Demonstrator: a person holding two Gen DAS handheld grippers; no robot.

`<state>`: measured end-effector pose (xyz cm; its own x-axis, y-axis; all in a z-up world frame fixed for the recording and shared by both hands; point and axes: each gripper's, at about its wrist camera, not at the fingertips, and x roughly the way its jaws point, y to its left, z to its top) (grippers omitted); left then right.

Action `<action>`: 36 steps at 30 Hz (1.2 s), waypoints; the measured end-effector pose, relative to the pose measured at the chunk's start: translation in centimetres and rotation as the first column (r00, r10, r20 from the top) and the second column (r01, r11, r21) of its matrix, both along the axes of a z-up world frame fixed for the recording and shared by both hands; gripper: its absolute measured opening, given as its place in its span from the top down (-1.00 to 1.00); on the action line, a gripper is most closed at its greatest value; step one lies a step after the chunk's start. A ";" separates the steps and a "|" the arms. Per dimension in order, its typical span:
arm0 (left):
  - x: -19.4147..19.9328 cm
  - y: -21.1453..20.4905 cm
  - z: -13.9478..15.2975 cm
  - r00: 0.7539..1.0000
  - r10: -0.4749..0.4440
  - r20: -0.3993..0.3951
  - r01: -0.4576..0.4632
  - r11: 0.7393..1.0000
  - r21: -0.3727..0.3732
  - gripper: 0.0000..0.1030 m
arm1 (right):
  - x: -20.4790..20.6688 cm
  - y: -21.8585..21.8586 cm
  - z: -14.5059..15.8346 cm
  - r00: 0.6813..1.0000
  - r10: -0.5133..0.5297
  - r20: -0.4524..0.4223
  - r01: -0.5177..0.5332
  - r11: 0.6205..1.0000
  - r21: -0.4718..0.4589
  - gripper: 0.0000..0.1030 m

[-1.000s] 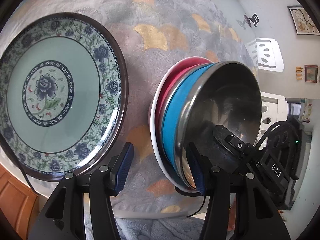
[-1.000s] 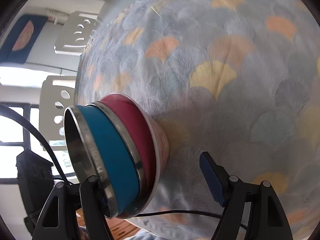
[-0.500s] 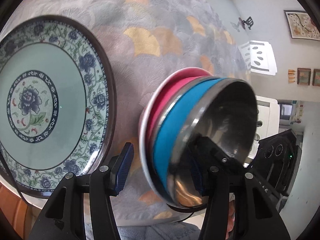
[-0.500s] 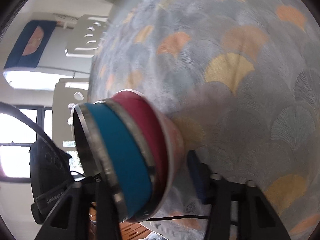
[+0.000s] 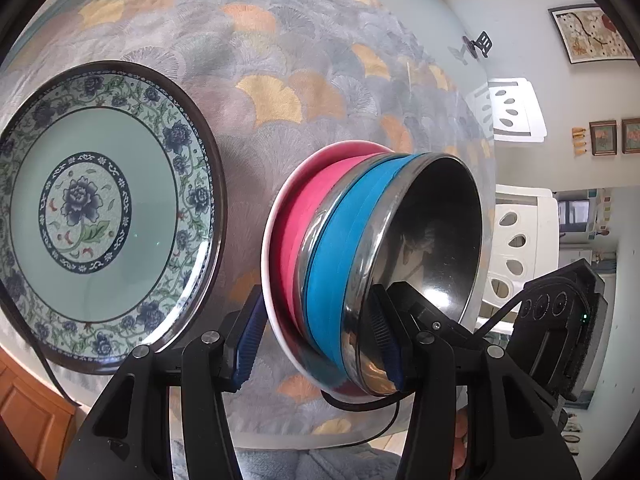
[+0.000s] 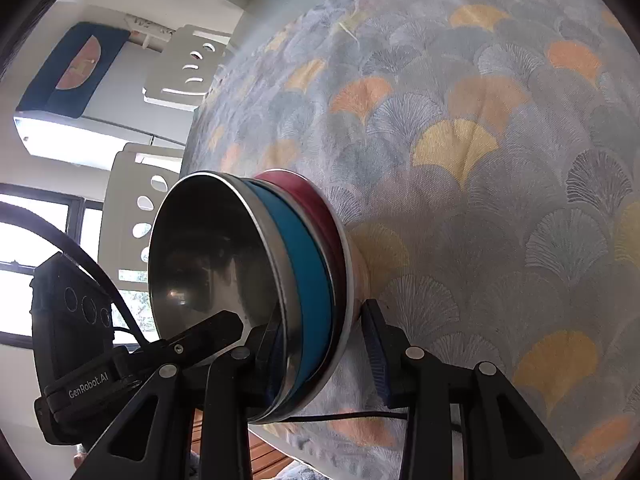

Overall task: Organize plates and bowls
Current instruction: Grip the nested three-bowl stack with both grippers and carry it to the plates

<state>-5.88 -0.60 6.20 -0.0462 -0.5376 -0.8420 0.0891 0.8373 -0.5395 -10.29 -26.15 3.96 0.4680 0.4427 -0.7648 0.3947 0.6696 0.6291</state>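
Bowl stack (image 5: 360,264) is sitting on the fan-patterned tablecloth (image 5: 280,60) near the table's near edge: blue-banded steel bowl (image 5: 432,240) nested in a pink-red bowl (image 5: 308,208), that one resting in a white bowl (image 5: 276,264) at the bottom; floral plate (image 5: 96,216) is lying flat just beside the stack, apart from it; left gripper (image 5: 316,336) is straddling the stack's rim, one blue pad sitting inside the steel bowl, the other outside next to the white rim; can't tell whether the pads are actually pressing; right gripper (image 6: 324,344) is straddling the same stack from the other side, jaws closing with the rim between them, inner finger inside the steel bowl, outer pad sitting a hair off the white bowl's wall, so not clamped yet; white chairs (image 6: 136,216) are standing past the table edge.
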 end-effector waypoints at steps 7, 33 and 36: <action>-0.6 0.1 0.3 1.000 -0.003 0.021 0.003 1.000 0.014 0.08 | -0.4 0.3 0.2 1.000 -0.004 0.020 0.004 1.000 -0.002 0.32; -1.1 1.7 -1.7 0.997 0.080 -0.008 -0.080 0.997 0.021 0.08 | 1.3 1.0 -3.0 1.000 -0.022 -0.009 0.023 0.997 0.077 -0.17; -1.2 1.6 -1.3 0.998 0.067 0.008 -0.067 0.998 0.018 0.08 | 1.9 1.7 -2.4 0.998 0.001 0.069 -0.005 0.999 0.052 -0.02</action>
